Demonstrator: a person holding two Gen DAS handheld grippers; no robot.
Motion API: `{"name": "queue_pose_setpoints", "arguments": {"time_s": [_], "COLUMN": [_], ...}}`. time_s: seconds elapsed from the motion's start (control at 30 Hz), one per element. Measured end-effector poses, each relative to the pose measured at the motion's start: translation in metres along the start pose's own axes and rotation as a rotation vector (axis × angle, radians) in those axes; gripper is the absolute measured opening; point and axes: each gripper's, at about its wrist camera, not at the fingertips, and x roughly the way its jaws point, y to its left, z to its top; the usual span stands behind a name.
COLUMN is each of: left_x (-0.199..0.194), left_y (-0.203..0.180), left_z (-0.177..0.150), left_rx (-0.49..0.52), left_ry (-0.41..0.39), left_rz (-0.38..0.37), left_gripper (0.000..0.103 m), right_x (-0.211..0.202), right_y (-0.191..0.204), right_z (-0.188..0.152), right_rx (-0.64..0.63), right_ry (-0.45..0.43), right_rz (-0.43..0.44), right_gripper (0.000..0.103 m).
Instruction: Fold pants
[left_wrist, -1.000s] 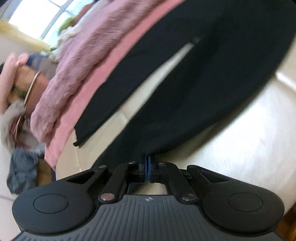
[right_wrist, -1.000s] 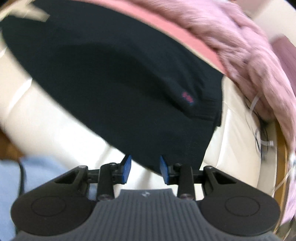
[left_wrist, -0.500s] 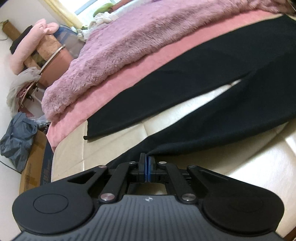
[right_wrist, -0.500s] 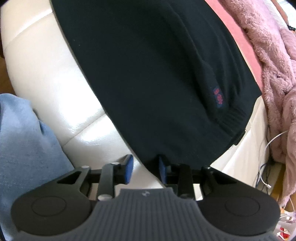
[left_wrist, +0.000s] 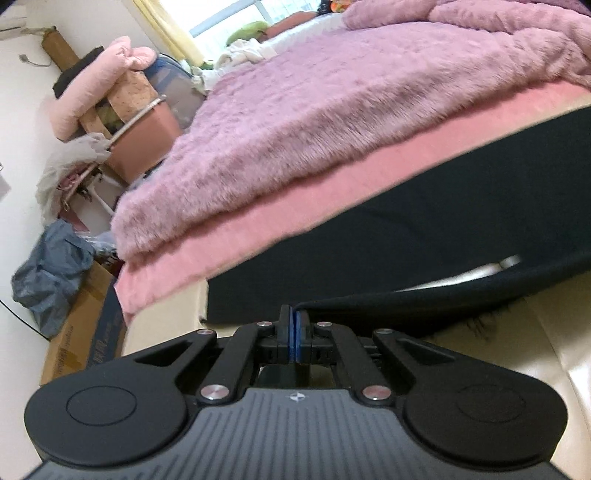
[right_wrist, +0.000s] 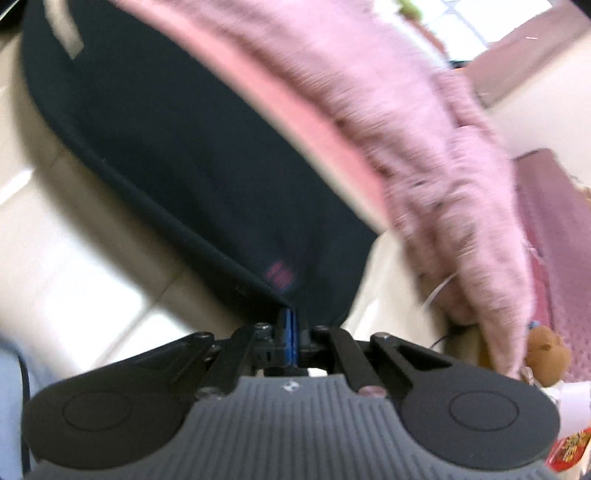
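Note:
Black pants (left_wrist: 406, 236) lie across the cream padded foot of a bed (left_wrist: 535, 332). In the left wrist view my left gripper (left_wrist: 294, 314) is shut on the hem of the near leg, which is raised off the cream surface in a thin fold. In the right wrist view, which is blurred, the pants (right_wrist: 177, 155) show a small red mark (right_wrist: 279, 276) close to the waistband. My right gripper (right_wrist: 289, 315) is shut on the near waistband corner, and the cloth rises in a taut ridge to its blue pads.
A fluffy purple blanket (left_wrist: 332, 107) and a pink sheet (left_wrist: 295, 214) cover the bed behind the pants. Left of the bed stand a cardboard box (left_wrist: 85, 332), a grey bag (left_wrist: 48, 269) and cluttered furniture (left_wrist: 122, 110). A small brown plush toy (right_wrist: 546, 343) sits at the right.
The right gripper closed from open onto the waistband corner and lifted it. The left gripper, shut throughout, rose with the leg hem, bringing the near leg up toward the far one.

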Motion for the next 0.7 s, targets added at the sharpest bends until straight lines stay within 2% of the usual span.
{"name": "queue_pose_setpoints", "arguments": {"time_s": [0.13, 0.3, 0.47, 0.7], "left_x": [0.013, 0.046, 0.091, 0.147], "left_y": [0.009, 0.012, 0.001, -0.021], "left_z": [0.030, 0.063, 0.084, 0.089], "left_rx": [-0.019, 0.001, 0.036, 0.110], "left_ry": [0.005, 0.034, 0.089, 0.152], "left_rz": [0.021, 0.058, 0.058, 0.048], "left_gripper": [0.000, 0.000, 0.000, 0.000], "right_x": [0.004, 0.035, 0.083, 0.161], "right_y": [-0.026, -0.056, -0.073, -0.074], "right_z": [0.033, 0.069, 0.094, 0.109], "right_rx": [0.037, 0.094, 0.180, 0.223], "right_ry": [-0.049, -0.049, -0.023, 0.057], "right_rz": [-0.072, -0.127, -0.131, -0.094], "right_gripper": [0.000, 0.000, 0.000, 0.000]}}
